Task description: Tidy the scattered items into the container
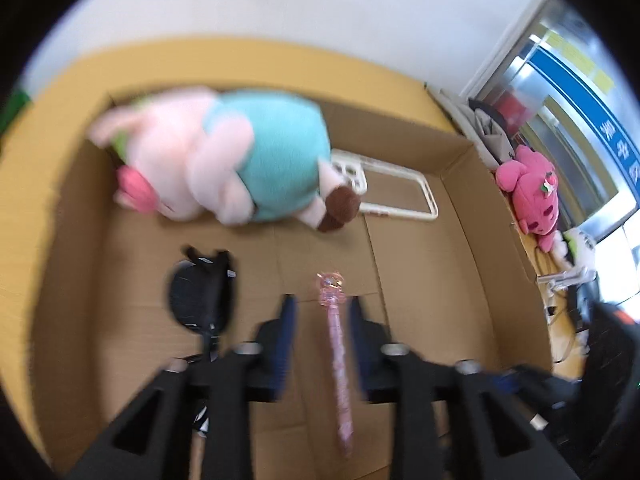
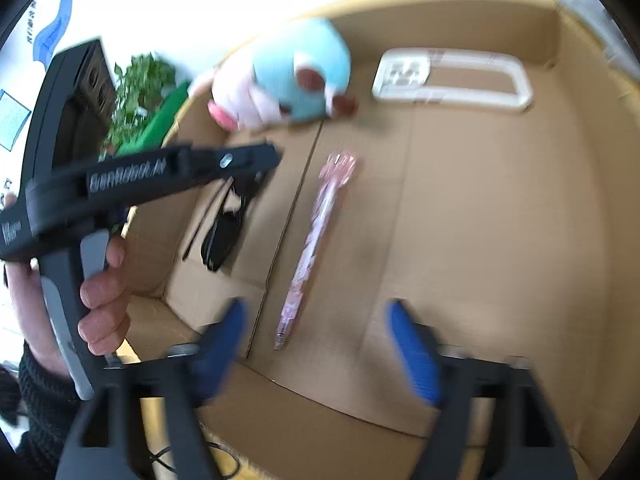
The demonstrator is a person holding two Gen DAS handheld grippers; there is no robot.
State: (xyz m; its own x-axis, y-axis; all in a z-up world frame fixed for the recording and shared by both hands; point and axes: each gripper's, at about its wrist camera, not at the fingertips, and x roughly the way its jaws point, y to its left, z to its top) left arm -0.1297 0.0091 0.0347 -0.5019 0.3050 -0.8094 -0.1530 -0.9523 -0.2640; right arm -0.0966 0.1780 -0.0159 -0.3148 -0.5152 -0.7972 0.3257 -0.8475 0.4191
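An open cardboard box (image 1: 452, 240) (image 2: 500, 200) holds a pink-and-teal plush pig (image 1: 224, 152) (image 2: 292, 84), a white phone case (image 1: 400, 192) (image 2: 452, 76), a black pouch (image 1: 200, 292) (image 2: 224, 232) and a pink glitter pen (image 1: 336, 352) (image 2: 312, 240). My left gripper (image 1: 322, 312) is open above the box floor, its fingers either side of the pen, which lies free below. My right gripper (image 2: 316, 328) is open and empty over the box's near edge. The left gripper also shows in the right wrist view (image 2: 256, 160), above the pouch.
A pink plush toy (image 1: 532, 188) lies outside the box on its right, beside cables and a window frame. A green plant (image 2: 140, 92) stands beyond the box's left wall. A hand (image 2: 100, 292) holds the left gripper's handle.
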